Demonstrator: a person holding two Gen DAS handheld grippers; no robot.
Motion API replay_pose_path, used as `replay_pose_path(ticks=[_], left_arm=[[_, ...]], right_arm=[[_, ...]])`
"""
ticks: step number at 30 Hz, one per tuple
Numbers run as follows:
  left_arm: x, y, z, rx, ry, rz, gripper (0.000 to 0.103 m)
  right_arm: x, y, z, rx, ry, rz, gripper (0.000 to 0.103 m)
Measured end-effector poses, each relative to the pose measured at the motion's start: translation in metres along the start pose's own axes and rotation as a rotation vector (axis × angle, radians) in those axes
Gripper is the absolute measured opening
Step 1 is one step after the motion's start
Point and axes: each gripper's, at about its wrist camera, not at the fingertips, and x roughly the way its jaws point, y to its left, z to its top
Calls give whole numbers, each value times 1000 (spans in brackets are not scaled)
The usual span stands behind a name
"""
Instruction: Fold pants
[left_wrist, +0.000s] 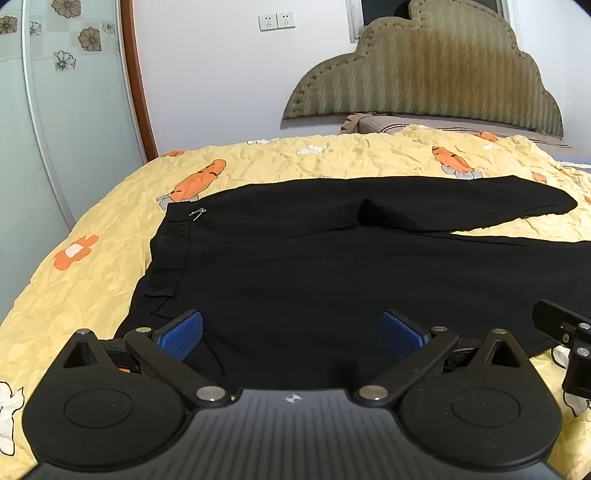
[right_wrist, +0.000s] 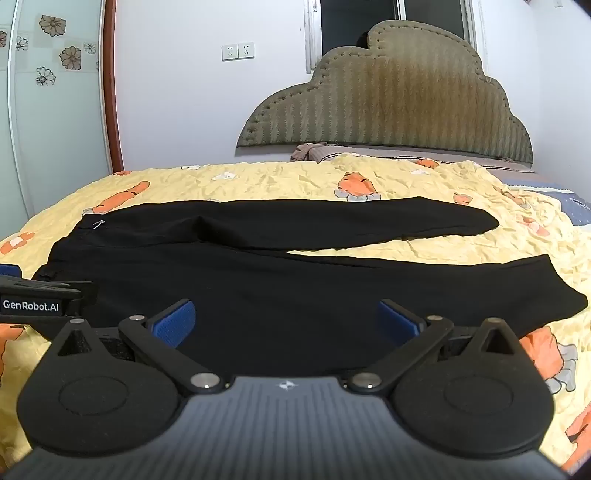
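Black pants (right_wrist: 258, 280) are lying spread flat across the yellow bed (right_wrist: 424, 243), legs trailing right, as left tongs (left_wrist: 291, 334) and right tongs (right_wrist: 286, 323) are hovering over them, gaping wide, gripping nothing.

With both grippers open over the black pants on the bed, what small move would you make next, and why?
Probably lower the left gripper onto the near edge by the waistband and close. The pants lie flat and unfolded, and both it and the right gripper hold nothing.

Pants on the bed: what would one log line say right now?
pants: flat on bed, unfolded | left gripper: open, empty | right gripper: open, empty
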Motion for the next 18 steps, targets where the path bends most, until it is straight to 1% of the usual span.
replay_pose_path(ticks=[9,13,14,18], left_arm=[[6,2,-7,-17,8,1,103],[6,5,-1,-18,22,-4,103],[7,5,-1,-19,24,-4,103],[8,6,-1,-20,27,-5,103]], right_arm=[[0,-2,-3,4,2,6,103],[3,-6,-7,9,1,11,103],[-1,1,-2,7,2,5,103],[0,3,-3,5,5,7,103]])
